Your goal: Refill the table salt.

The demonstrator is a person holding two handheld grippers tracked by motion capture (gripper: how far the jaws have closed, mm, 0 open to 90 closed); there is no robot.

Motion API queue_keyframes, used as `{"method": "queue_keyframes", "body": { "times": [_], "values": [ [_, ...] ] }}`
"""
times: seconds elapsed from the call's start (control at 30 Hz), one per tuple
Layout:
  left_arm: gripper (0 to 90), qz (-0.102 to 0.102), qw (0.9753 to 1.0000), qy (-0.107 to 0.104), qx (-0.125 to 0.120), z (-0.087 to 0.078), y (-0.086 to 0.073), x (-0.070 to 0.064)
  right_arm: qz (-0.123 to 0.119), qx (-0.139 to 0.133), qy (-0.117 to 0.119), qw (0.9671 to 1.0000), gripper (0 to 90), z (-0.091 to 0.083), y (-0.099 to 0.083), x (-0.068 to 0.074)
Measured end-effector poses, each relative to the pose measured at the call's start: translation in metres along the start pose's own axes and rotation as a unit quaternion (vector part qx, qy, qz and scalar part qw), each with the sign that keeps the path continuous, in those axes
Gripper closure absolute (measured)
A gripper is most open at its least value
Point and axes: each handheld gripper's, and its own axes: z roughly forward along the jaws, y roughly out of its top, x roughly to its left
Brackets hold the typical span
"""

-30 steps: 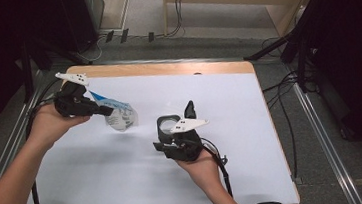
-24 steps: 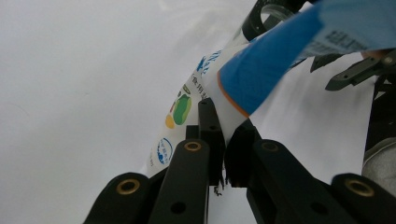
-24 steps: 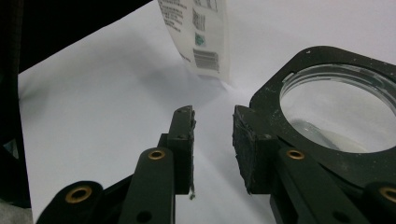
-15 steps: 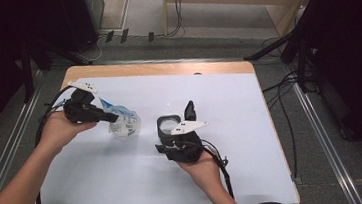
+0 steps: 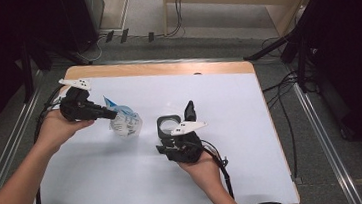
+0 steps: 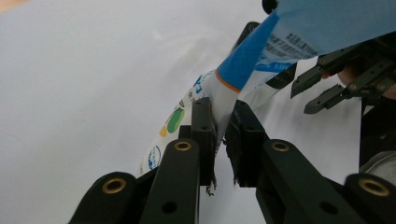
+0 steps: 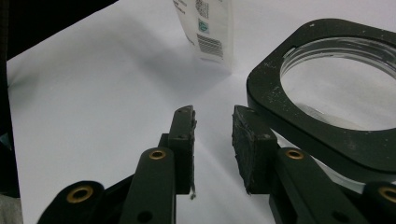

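A blue and white plastic pouch (image 5: 126,122) rests on the white table (image 5: 102,190), left of centre. My left gripper (image 5: 109,114) is shut on its upper edge. In the left gripper view the pouch (image 6: 285,32) runs up from between the jaws of the left gripper (image 6: 221,135). A black square frame with a round clear window (image 5: 169,124) lies flat mid-table. My right gripper (image 5: 165,138) sits just on the near side of it. In the right gripper view the right gripper (image 7: 213,125) is open on nothing, with the frame (image 7: 317,126) beside its right jaw and the pouch (image 7: 208,28) ahead.
The right gripper (image 6: 343,84) also appears beyond the pouch in the left gripper view. Bare white tabletop lies in front of and to the right of both hands. Cables trail from both grippers, and dark floor and furniture surround the table.
My left hand has shifted a little toward the table's middle, bringing the pouch with it. The right gripper and the black frame have stayed put.
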Motion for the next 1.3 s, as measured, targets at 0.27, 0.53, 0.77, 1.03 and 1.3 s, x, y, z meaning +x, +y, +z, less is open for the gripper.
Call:
{"method": "queue_keyframes", "body": {
  "times": [0.27,0.53,0.77,1.03,1.3],
  "values": [
    [67.6,0.042,0.9989,0.023,-0.003,-0.005,0.008,0.002,-0.002,0.003,0.002,1.0000,70.8,0.001,0.000,0.000],
    [72.4,0.075,0.9969,0.009,0.023,0.002,0.002,0.003,-0.001,0.002,0.003,1.0000,70.7,0.000,0.000,-0.001],
    [73.0,0.097,0.9947,0.004,0.032,0.007,0.003,-0.004,0.000,0.002,0.003,1.0000,70.3,0.000,0.000,-0.001],
    [89.6,0.054,0.9975,-0.013,0.045,0.000,0.014,-0.023,0.001,-0.008,0.002,1.0000,76.0,0.000,0.000,-0.001],
    [89.3,0.050,0.9978,-0.020,0.039,-0.017,0.044,-0.067,-0.010,-0.044,-0.035,0.9984,87.4,-0.008,0.014,0.006]
  ]
}}
